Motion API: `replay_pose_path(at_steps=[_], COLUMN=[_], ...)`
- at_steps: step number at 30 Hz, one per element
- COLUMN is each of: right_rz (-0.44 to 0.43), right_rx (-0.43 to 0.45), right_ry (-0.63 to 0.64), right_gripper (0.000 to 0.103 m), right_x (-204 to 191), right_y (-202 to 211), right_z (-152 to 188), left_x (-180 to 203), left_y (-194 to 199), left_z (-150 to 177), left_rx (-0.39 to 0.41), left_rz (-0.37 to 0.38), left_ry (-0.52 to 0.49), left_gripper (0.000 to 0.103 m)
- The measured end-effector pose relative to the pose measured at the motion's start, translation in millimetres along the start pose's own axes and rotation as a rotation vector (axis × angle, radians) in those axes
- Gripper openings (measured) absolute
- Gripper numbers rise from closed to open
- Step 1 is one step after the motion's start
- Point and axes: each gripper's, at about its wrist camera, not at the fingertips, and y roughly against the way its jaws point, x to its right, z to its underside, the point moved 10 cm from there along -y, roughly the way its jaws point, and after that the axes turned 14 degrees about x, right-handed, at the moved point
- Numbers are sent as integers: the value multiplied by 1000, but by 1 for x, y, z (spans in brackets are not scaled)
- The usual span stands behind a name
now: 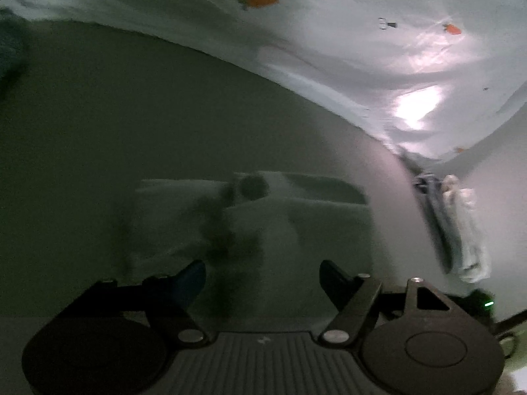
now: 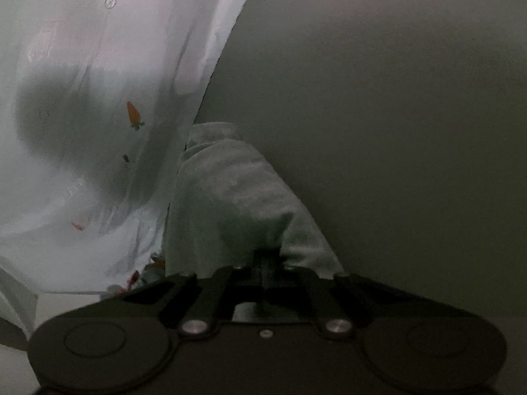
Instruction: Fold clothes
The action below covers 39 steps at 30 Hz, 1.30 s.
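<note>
The sheet (image 1: 329, 39) was pale white, printed with small orange carrots (image 1: 258, 1) topped in green. The cloth (image 2: 230, 197) near the right gripper (image 2: 266, 263) was pale mint green. Both grippers were black, the surface (image 1: 131, 115) dull grey-green.

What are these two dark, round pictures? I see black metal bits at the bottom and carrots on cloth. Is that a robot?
No robot: a person holds a two-finger gripper in each hand, each with a wide-angle camera looking along its fingers. In the left view, the left gripper is open above a blurry folded pale cloth. In the right view, the right gripper is shut on a pale green garment. Beside it lies a white sheet printed with small carrots. The dim grey area is probably the surface below.
</note>
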Motion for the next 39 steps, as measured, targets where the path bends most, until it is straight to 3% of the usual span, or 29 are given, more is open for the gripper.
replay_pose_path(at_steps=[4,5,6,7,8,9,12,17,18,21,23,25,27,29,31,35,39], right_rz=[-12,-14,-15,-16,-17,-17,-20,-59,-76,-126,-141,-140,-131,-116,-86,18,95], right_rx=[-6,-6,-6,-5,-6,-8,-17,-65,-78,-117,-133,-140,-125,-75,-8,103,74], right_ry=[-6,-14,-22,-29,-35,-31,-18,24,34,68,109,173,279,405,517,700,746], right_gripper=[0,0,0,0,0,0,6,21,24,34,42,53,64,76,87,94,94], right_x=[1,1,1,2,2,3,5,-21,-28,-45,-54,-64,-76,-88,-96,-98,-79], right_y=[-5,-6,-7,-8,-9,-6,6,10,10,4,1,0,4,12,19,21,6], right_z=[0,0,0,-1,-1,-1,1,14,19,34,41,45,46,45,40,29,27], left_x=[-3,-6,-9,-13,-17,-18,-13,0,-8,-35,-53,-68,-69,-67,-65,-64,-65], left_y=[-26,-32,-37,-41,-45,-45,-34,24,25,20,18,15,27,39,44,41,32], left_z=[-10,-12,-16,-19,-21,-23,-28,-46,-46,-42,-39,-32,-31,-30,-23,-1,21], left_rx=[-16,-16,-13,-9,-6,-1,47,146,148,138,132,101,136,159,145,69,-2], left_rz=[37,38,30,19,-1,-8,-14,-11,-40,-147,-219,-264,-254,-259,-269,-272,-276], left_ry=[63,84,108,132,149,152,129,123,115,85,64,101,110,51,-15,-71,-101], left_gripper=[76,69,62,44,20,13,11,11,11,15,24,30,45,77,81,81,82])
